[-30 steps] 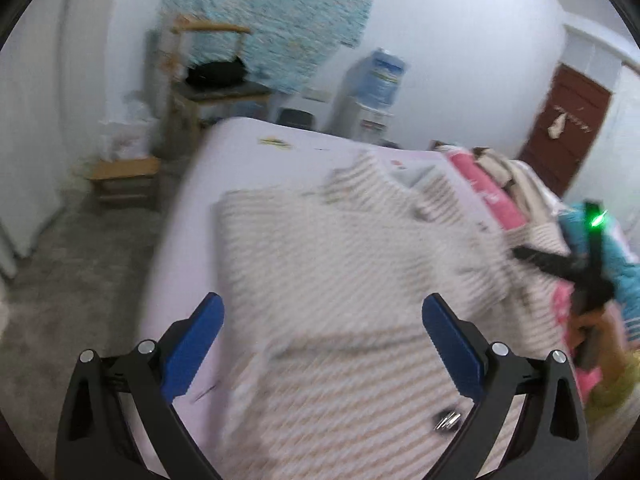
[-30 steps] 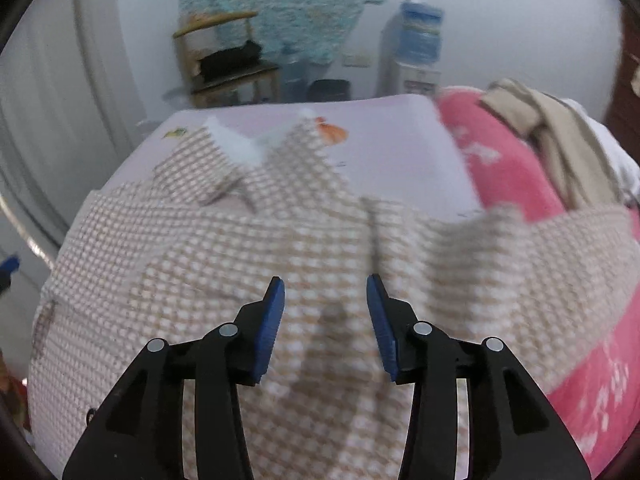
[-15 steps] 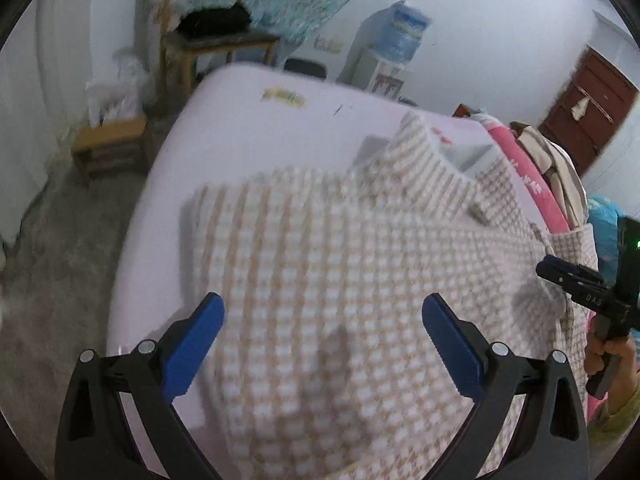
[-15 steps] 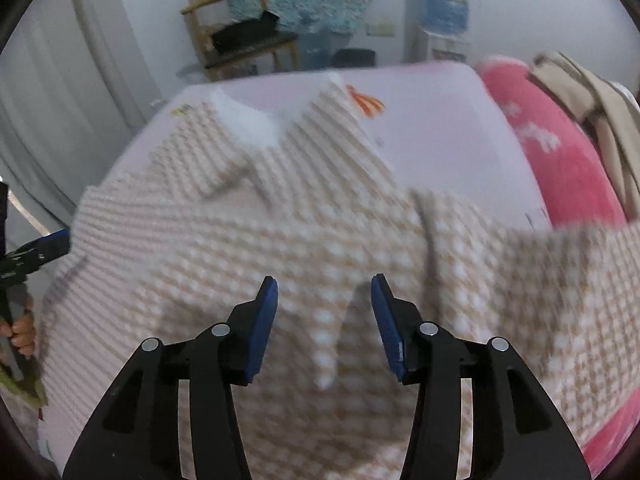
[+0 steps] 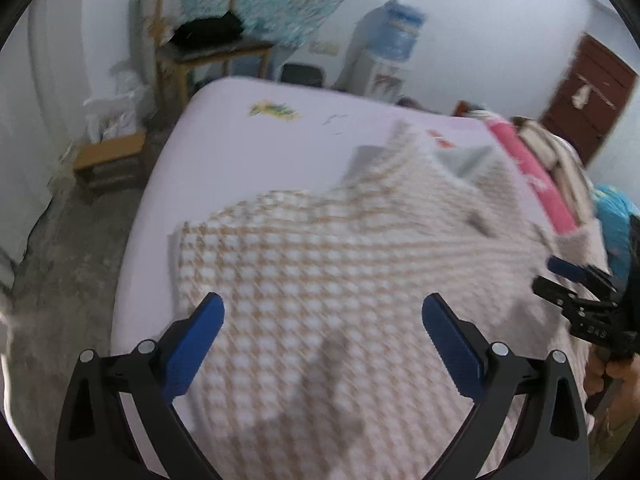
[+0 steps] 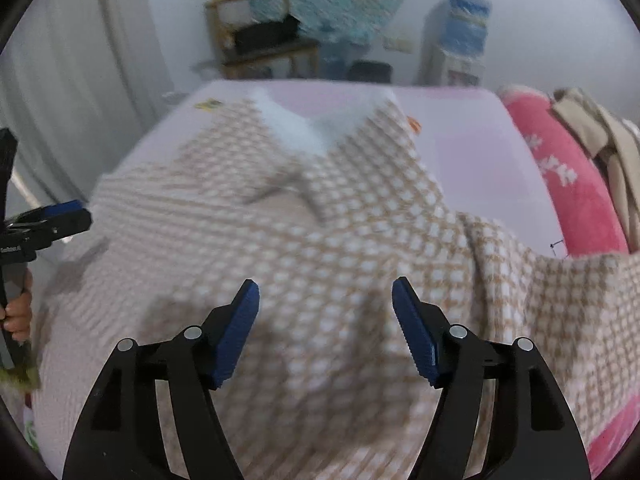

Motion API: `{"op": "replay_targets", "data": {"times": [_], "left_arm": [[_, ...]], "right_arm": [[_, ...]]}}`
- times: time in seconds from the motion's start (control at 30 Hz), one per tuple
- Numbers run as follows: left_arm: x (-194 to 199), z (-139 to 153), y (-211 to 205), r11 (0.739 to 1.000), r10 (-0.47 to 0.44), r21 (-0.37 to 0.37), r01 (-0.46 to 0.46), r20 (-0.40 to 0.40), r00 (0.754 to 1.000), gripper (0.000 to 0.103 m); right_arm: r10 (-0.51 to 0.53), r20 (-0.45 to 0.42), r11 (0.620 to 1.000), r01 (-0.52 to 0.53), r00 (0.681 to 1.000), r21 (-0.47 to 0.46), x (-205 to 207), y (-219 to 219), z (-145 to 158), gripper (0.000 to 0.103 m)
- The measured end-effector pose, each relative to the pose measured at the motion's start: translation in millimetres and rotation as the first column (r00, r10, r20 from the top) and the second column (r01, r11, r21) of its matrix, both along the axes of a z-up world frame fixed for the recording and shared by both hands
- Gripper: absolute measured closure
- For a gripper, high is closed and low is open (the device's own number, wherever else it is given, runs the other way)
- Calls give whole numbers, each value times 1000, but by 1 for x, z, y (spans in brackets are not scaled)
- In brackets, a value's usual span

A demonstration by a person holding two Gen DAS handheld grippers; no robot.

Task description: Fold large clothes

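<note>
Left hand-held gripper (image 5: 322, 322): jaws spread wide, blue pads well apart, nothing gripped; it tilts down over the near left part of the shirt (image 5: 360, 280). Cloth lies under the gap between the pads, but neither pad presses on it.

Right hand-held gripper (image 6: 325, 304): jaws opening, at a moderate spread, nothing clamped. It points down at the near middle of the shirt, with cloth showing below the gap and the pads clear of it. In the left wrist view it appears at the right edge, held by a hand (image 5: 608, 372) that is only partly in frame.

Shirt: a large beige-and-white checked garment, spread front up across the bed (image 5: 240, 144). Its collar (image 6: 304, 132), with a pale inner lining, points toward the far end of the bed. The left side edge lies near the left edge of the mattress. On the right, a fold of the shirt is raised and reaches toward the pink blanket (image 6: 560, 184).

Bed: covered by a pale lilac sheet, bare beyond the collar.

Surroundings: the pink blanket lies along the right side of the bed, with tan clothes (image 6: 600, 128) piled on it. A wooden chair (image 5: 208, 40), a water dispenser (image 5: 392, 52) and a brown door (image 5: 588, 96) stand by the far wall.
</note>
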State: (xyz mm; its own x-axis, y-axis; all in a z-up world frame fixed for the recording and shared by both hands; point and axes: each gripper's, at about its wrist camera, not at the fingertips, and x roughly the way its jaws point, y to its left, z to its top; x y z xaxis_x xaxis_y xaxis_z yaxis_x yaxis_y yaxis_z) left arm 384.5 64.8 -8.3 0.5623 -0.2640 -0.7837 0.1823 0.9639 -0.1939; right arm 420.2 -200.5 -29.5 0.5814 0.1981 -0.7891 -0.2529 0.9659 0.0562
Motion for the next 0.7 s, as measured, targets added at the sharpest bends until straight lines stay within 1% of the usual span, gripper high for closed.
{"op": "replay_targets", "data": {"times": [0.07,0.13,0.17,0.2,0.23,0.27,0.3,0.37,0.4,0.43,0.47,0.5,0.53,0.57,0.6,0.63,0.7], "left_arm": [[-16,-2,-9,999,-29,26,29,5,1000,6],[-23,-19,-20,996,-49,67,51,-35,998,6],[-26,-28,-20,995,-43,90,49,-61,997,6],[-30,-33,-23,991,-29,126,35,-49,998,6],[-38,-29,-25,989,-23,147,25,-13,1000,6],[-43,-25,-27,988,-21,151,20,6,1000,6],[-50,-18,-29,992,-33,123,30,22,999,6],[-61,-10,-32,995,-51,87,47,50,997,6],[-64,-8,-36,994,-61,94,56,59,996,6],[-65,-12,-41,990,-72,122,66,48,996,6],[-63,-16,-42,988,-73,141,68,35,997,6],[-61,-27,-45,983,-64,174,64,0,998,6],[-60,-37,-46,981,-59,183,64,-32,998,5],[-60,-42,-46,981,-55,187,58,-22,998,4],[-61,-41,-46,980,-54,189,53,-3,999,4],[-61,-41,-46,980,-50,190,50,-5,999,4],[-61,-43,-44,982,-38,184,39,-7,999,4]], "right_arm": [[29,-5,999,-29,1000,-13,-9,7,-5,34],[44,-41,996,-47,998,-77,-12,16,-24,34],[44,-29,994,-47,999,-101,-14,18,-31,34],[46,-10,993,-47,999,-110,-17,20,-31,33],[39,-13,992,-41,999,-118,-19,21,-30,33],[27,-17,993,-29,999,-113,-20,20,-28,33],[11,-20,996,-13,1000,-89,-23,18,-23,33],[22,11,998,-21,1000,-52,-35,17,-12,33],[27,30,998,-25,999,-64,-41,18,-10,32],[31,32,997,-29,999,-78,-46,20,-10,32],[38,11,995,-37,999,-95,-46,23,-17,32],[36,-13,993,-37,999,-110,-46,23,-25,31],[31,-28,993,-34,999,-111,-45,23,-33,30],[25,-20,996,-26,999,-89,-44,22,-36,29],[12,-32,998,-14,999,-65,-44,18,-35,30],[-1,-36,998,-1,999,-58,-44,15,-33,30],[-7,-10,999,7,1000,-49,-51,14,-21,29]]}}
